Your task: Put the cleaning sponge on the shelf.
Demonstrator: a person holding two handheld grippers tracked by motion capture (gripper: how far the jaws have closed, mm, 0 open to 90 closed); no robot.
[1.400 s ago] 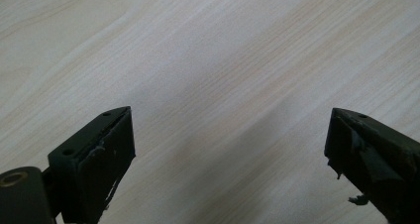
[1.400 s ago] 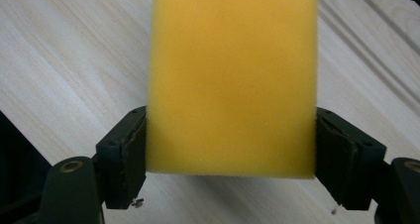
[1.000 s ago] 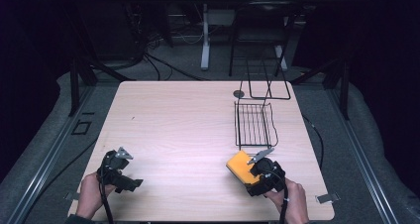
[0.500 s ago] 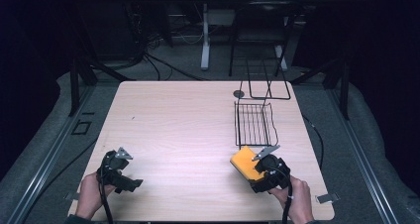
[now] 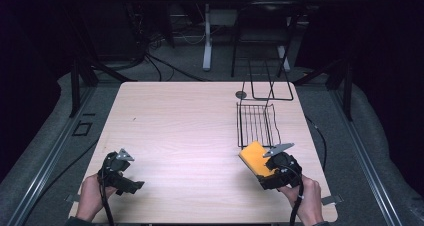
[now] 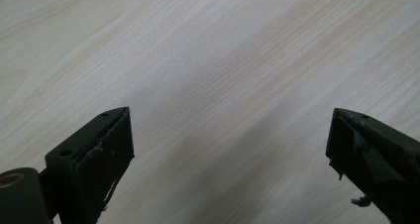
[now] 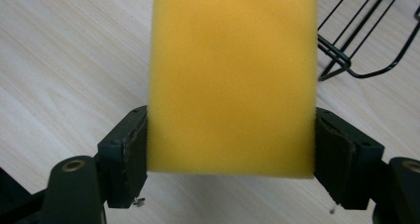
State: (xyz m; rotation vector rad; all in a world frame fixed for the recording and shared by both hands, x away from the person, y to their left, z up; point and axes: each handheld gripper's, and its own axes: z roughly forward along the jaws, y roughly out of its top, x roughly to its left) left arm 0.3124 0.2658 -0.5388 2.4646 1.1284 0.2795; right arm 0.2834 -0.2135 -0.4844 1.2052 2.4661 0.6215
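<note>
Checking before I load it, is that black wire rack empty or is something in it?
Empty: only table wood shows through the wire rack; the yellow sponge sits outside it, in the right tongs.

The right gripper [image 5: 266,167], clamped on a yellow sponge [image 5: 255,157] (a flat rectangular block), has shifted slightly toward the right of the high view and a little upward, bringing the sponge closer to the black wire rack [image 5: 256,123].

Yellow-orange sponge [image 7: 232,80], black wire rack [image 5: 256,123], pale woodgrain table [image 5: 175,126], black grippers
</note>
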